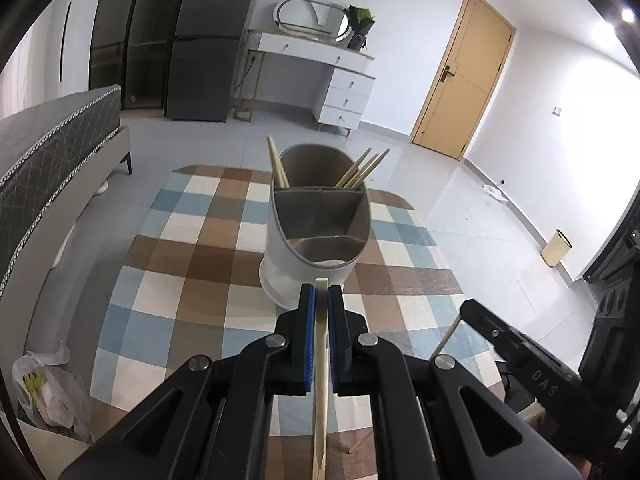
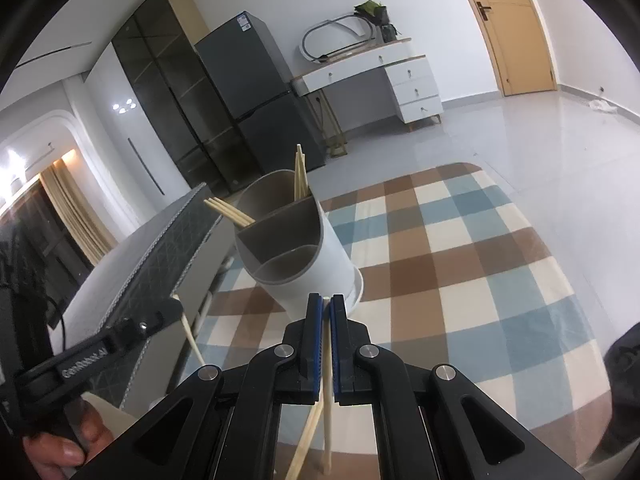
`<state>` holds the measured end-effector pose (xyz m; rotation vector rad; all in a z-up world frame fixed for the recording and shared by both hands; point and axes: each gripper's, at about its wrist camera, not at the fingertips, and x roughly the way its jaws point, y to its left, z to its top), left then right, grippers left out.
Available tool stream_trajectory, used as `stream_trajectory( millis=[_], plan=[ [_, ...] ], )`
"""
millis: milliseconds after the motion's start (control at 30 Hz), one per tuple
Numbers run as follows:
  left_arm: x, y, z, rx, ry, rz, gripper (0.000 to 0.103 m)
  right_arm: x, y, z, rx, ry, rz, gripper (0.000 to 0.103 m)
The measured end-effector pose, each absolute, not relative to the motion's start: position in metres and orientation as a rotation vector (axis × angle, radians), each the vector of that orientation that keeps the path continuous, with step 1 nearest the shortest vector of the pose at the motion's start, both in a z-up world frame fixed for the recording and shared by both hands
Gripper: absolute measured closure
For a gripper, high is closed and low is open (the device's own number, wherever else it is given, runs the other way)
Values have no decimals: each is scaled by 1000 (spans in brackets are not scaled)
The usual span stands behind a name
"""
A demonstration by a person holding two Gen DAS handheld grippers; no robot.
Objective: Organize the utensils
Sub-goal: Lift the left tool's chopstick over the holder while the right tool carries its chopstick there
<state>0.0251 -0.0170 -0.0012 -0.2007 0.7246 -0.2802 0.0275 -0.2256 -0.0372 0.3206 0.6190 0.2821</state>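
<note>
A white utensil holder [image 1: 316, 232] with grey dividers stands on a checkered table [image 1: 192, 256]. Several wooden chopsticks [image 1: 362, 170] lean in its far compartment; its near compartments look empty. My left gripper [image 1: 321, 290] is shut on a pale chopstick [image 1: 320, 380], just in front of the holder. My right gripper [image 2: 327, 302] is shut on a chopstick [image 2: 328, 392] close to the holder [image 2: 304, 248]; another chopstick [image 2: 306, 440] lies below it. The right gripper shows at the lower right of the left view [image 1: 516, 344], the left gripper at the lower left of the right view [image 2: 120, 336].
A grey bed [image 1: 52, 148] stands left of the table. A plastic bag [image 1: 48, 396] lies at the lower left. A fridge [image 1: 208, 40], a white dresser [image 1: 320, 76] and a wooden door [image 1: 460, 76] are far behind. A loose chopstick [image 1: 360, 440] lies at the table's near edge.
</note>
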Motion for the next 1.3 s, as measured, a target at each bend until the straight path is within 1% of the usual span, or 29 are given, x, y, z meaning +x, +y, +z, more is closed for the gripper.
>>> stream_trajectory(
  millis=[200, 767, 1133, 1300],
  plan=[
    [18, -19, 8, -175, 716, -274, 101, 14, -219, -26, 278, 573, 298, 100],
    [26, -16, 30, -159, 714, -292, 101, 5, -223, -10, 306, 515, 318, 100],
    [53, -16, 69, -182, 645, -286, 101, 17, -218, 26, 290, 458, 358, 100],
    [71, -14, 88, -211, 596, -279, 101, 33, -214, 53, 260, 426, 373, 100]
  ],
)
